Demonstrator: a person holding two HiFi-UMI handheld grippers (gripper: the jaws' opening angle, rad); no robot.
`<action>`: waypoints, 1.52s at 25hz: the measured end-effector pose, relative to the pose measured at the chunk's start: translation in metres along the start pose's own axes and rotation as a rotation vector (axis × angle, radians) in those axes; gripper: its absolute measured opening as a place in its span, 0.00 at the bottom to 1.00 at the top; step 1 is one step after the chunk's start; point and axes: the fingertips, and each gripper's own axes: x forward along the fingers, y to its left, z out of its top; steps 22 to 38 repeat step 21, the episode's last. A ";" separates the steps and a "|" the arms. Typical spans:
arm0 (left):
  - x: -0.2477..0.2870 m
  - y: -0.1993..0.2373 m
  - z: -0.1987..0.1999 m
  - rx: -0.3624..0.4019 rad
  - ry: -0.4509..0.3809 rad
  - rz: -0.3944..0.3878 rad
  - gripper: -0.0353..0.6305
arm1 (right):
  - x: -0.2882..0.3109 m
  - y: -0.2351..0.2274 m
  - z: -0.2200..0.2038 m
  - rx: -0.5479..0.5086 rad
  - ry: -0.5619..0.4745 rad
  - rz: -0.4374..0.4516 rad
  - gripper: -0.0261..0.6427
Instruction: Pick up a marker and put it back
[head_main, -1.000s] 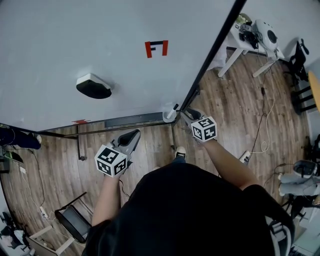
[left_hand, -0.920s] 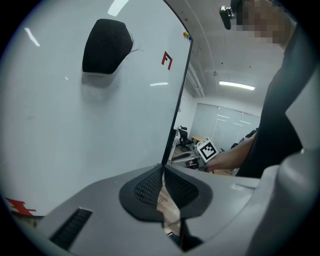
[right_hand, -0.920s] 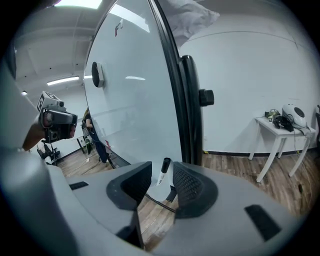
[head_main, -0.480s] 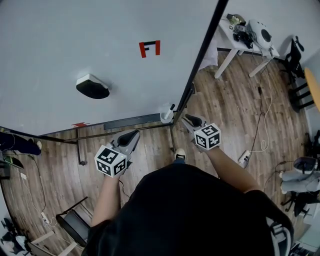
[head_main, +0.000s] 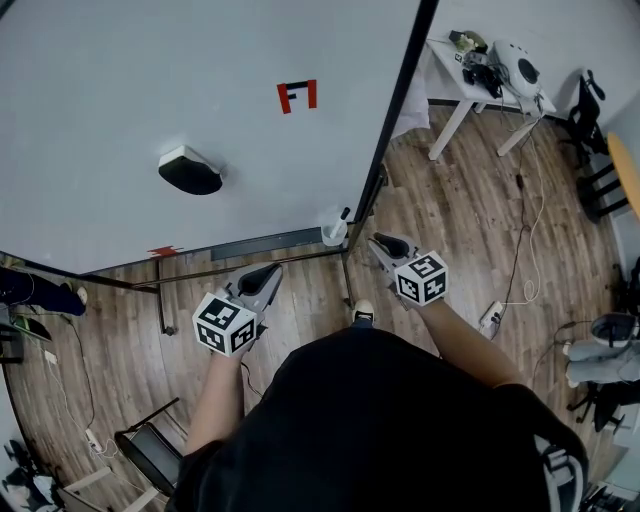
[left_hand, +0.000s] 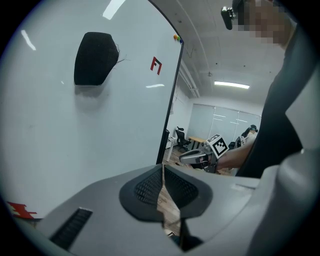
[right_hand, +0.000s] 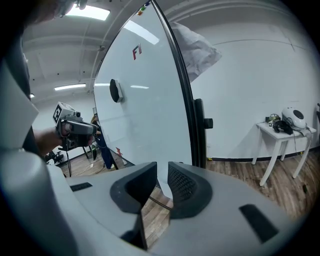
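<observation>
We're holding the right gripper (head_main: 384, 243) near the marker (head_main: 344, 213) in its cup (head_main: 332, 235), jaws just closing, gapped, empty; left gripper (head_main: 268, 272) clenched, empty.

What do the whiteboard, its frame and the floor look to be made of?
Whiteboard: smooth glossy white panel, perhaps coated steel or melamine; ceiling lights reflect in it. Frame: thin, straight, black, probably painted metal. Floor: brown planks with grain and seams, wood or wood-look laminate.

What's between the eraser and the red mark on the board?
Nothing but bare whiteboard lies between the eraser and the red mark, as the head view shows.
</observation>
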 end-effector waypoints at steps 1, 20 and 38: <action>-0.001 -0.001 0.000 0.001 0.000 0.000 0.08 | -0.002 0.001 0.000 -0.002 -0.002 0.000 0.13; -0.016 -0.008 -0.004 0.010 0.003 0.005 0.08 | -0.019 0.014 0.014 -0.007 -0.052 -0.013 0.06; -0.016 -0.008 -0.003 0.011 0.002 0.007 0.08 | -0.019 0.014 0.015 -0.007 -0.053 -0.012 0.06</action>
